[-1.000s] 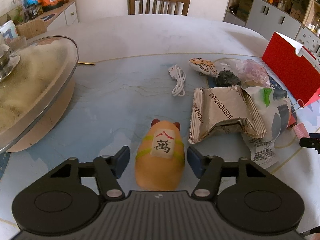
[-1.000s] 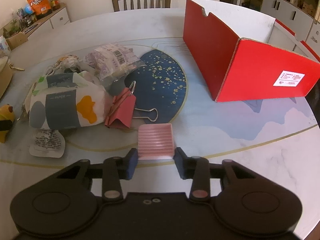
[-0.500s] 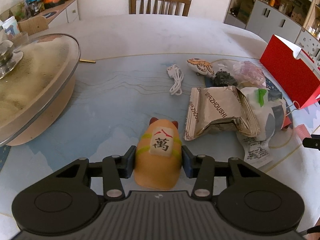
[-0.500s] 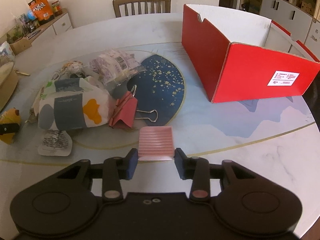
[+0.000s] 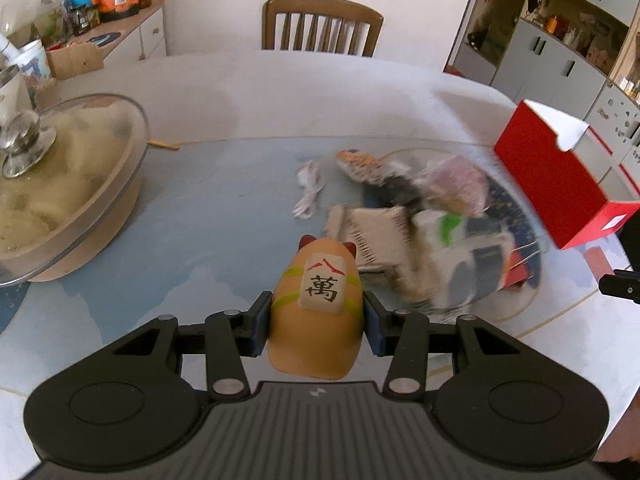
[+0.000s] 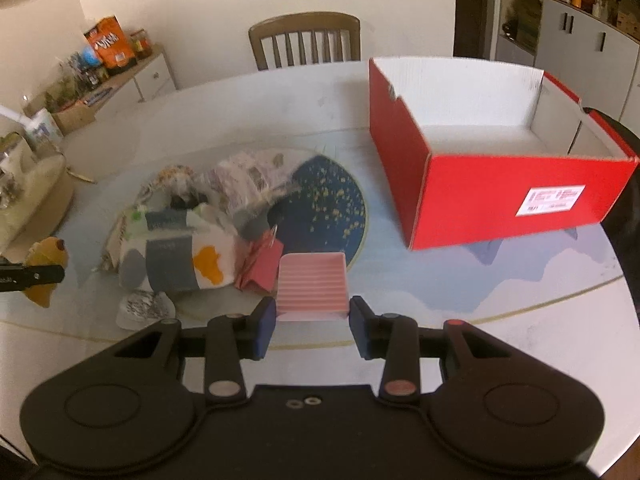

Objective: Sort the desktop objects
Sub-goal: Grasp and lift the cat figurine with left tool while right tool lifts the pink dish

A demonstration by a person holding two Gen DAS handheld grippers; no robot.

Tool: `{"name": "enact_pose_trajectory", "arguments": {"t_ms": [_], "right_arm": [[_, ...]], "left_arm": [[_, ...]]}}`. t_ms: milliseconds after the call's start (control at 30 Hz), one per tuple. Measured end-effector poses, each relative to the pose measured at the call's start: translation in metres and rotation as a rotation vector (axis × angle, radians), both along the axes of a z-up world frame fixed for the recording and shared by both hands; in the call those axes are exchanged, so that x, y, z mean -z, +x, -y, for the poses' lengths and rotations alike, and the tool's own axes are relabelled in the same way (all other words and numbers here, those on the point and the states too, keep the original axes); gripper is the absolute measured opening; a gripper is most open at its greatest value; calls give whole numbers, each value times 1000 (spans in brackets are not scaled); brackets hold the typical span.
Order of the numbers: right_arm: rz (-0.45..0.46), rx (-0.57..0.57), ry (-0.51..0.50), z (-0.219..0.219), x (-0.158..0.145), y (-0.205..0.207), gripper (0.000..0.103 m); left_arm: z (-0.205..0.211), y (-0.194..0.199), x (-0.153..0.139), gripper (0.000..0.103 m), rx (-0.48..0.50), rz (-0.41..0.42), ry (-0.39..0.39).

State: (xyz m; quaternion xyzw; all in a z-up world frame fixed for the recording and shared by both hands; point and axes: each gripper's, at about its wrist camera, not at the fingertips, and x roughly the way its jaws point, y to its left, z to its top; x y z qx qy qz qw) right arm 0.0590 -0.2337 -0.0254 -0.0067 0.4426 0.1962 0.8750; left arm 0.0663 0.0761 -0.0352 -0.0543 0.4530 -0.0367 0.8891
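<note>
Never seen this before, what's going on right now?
Left gripper shut on hamster toy. Right gripper shut on pink pad. Red box open, path clear.

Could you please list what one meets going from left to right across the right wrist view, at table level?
Orange hamster toy → patterned tissue pack → pink binder clip → pink ridged block in the right gripper → red box.
</note>
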Motion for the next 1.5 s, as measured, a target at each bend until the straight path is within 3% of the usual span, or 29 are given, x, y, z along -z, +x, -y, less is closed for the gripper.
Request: {"name": "enact_pose_trajectory", "arguments": {"t_ms": [500, 1100, 1500], "right_arm": [[70, -68, 51, 54, -48, 45, 39], [108, -68, 20, 132, -48, 107, 39], [118, -66, -8, 162, -39, 139, 39]], "left_arm": [[99, 27, -41, 45, 56, 66, -37], [258, 91, -59, 45, 260, 125, -10], [344, 125, -55, 45, 376, 130, 22]]}}
